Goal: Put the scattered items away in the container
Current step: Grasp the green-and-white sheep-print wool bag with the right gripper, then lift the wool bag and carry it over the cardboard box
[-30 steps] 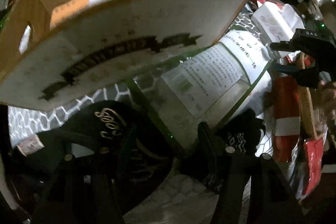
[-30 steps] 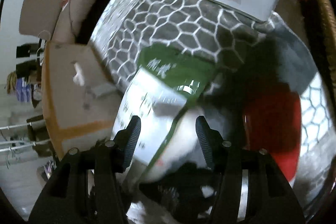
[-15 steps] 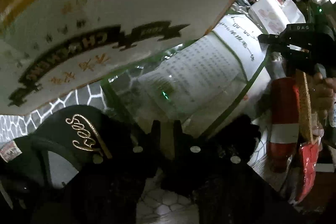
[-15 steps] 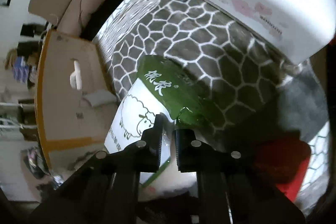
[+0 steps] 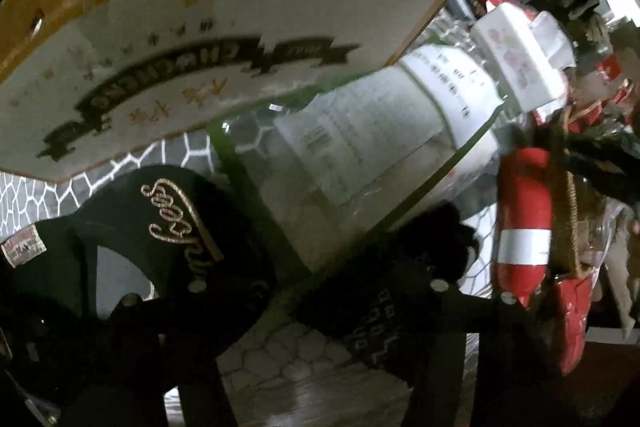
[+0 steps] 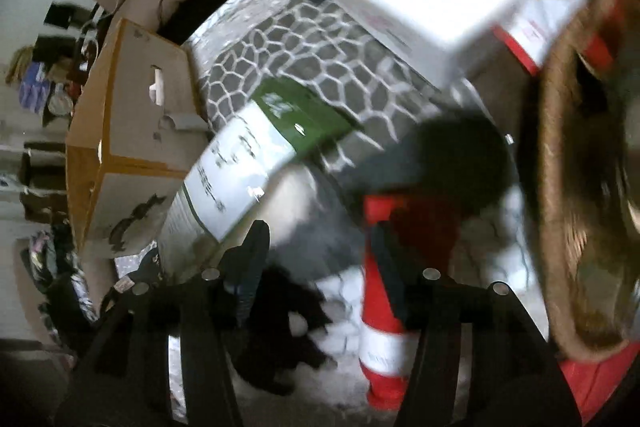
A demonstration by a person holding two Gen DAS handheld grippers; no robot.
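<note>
A large clear plastic package with green edging and white printed labels (image 5: 360,147) is shown lying on its side on the grey surface patterned with white honeycomb lines (image 6: 320,67), its far end just beside a white tissue box with a pink floral print (image 5: 520,59). Close around it lie a black cap with gold embroidered lettering (image 5: 172,223), a black knitted garment with white lettering (image 5: 384,311) and a red cylindrical wrapper with a white band (image 5: 520,227). A brown-edged cardboard box with a white printed side (image 5: 224,59), holding something white, stands near the package; a woven wicker basket (image 6: 560,187) is seen at the other side. Which of the two serves as the container cannot be told.

The left gripper (image 5: 280,291) is opening, its jaws standing apart above the package and cap, with nothing pressed between them. The right gripper (image 6: 320,267) is likewise opening, its jaws apart and empty over the black garment and red wrapper.

The task is judged far from complete: the package, cap, garment, wrapper and tissue box all remain scattered outside.
</note>
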